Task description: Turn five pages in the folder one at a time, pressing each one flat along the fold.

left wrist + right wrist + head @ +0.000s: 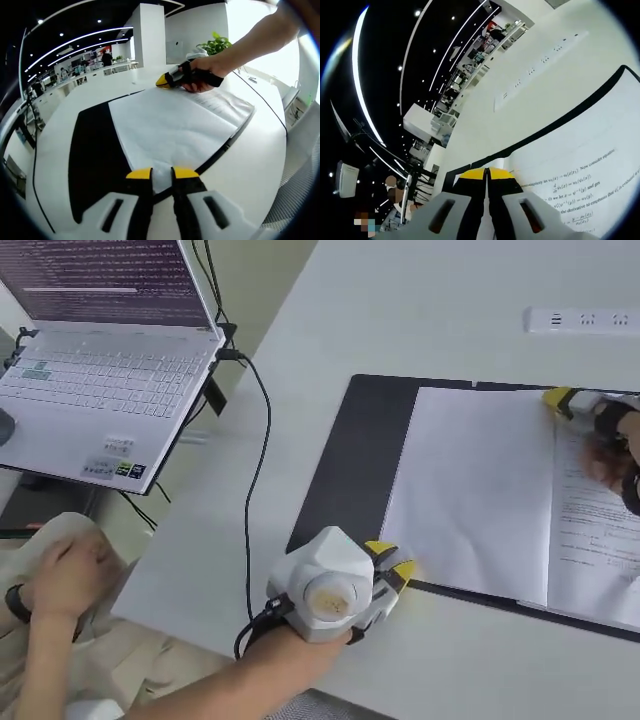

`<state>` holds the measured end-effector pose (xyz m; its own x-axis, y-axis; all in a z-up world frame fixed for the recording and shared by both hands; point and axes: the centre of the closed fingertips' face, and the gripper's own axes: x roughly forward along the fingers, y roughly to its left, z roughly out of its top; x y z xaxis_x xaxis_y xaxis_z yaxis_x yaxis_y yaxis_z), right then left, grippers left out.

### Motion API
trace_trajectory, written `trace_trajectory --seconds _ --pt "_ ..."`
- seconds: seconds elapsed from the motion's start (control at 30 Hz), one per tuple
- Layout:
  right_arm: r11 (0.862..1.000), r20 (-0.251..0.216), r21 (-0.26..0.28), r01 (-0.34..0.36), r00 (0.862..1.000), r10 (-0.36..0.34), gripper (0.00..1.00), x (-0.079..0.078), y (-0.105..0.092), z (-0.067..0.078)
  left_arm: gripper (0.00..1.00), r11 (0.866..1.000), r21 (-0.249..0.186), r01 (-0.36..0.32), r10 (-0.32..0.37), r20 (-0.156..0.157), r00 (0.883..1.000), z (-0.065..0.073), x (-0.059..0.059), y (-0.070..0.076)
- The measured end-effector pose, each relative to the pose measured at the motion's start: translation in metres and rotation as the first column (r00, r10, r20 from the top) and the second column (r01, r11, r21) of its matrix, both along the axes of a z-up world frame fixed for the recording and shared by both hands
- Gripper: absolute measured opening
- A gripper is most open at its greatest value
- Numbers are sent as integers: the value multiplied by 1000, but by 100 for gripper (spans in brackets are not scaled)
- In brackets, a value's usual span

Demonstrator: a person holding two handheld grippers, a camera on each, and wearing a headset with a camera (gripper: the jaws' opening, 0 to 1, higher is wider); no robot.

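The black folder (350, 460) lies open on the white table. A blank turned page (470, 490) lies flat on its left half and a printed page (600, 530) on the right. My left gripper (395, 568) rests at the folder's near edge, jaws a narrow gap apart over the blank page's edge (161, 174). My right gripper (558, 400) is shut, its yellow tips down on the fold near the folder's far edge (486, 172), beside the printed page (580, 190). In the left gripper view the right gripper (162, 81) touches the far end of the blank page (170, 125).
An open laptop (100, 390) stands at the far left, with a black cable (255, 470) running along the table past the folder. A white power strip (580, 320) lies beyond the folder. A person's hand (70, 570) is at the lower left, off the table's edge.
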<state>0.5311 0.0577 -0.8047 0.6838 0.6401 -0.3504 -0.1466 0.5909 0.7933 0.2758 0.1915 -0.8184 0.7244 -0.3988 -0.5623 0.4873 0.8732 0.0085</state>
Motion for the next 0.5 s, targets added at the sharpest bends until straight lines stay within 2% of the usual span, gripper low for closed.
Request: trace_trajectory --seconds 0.2,0.5 --pt "999 -1 10 47 999 -47 0 9 -2 1 13 1000 0 2 -2 3 1000 -1 1 1" --pt "998 -13 25 49 999 -48 0 8 -2 2 13 1000 -3 0 0 6 1000 -1 0 1"
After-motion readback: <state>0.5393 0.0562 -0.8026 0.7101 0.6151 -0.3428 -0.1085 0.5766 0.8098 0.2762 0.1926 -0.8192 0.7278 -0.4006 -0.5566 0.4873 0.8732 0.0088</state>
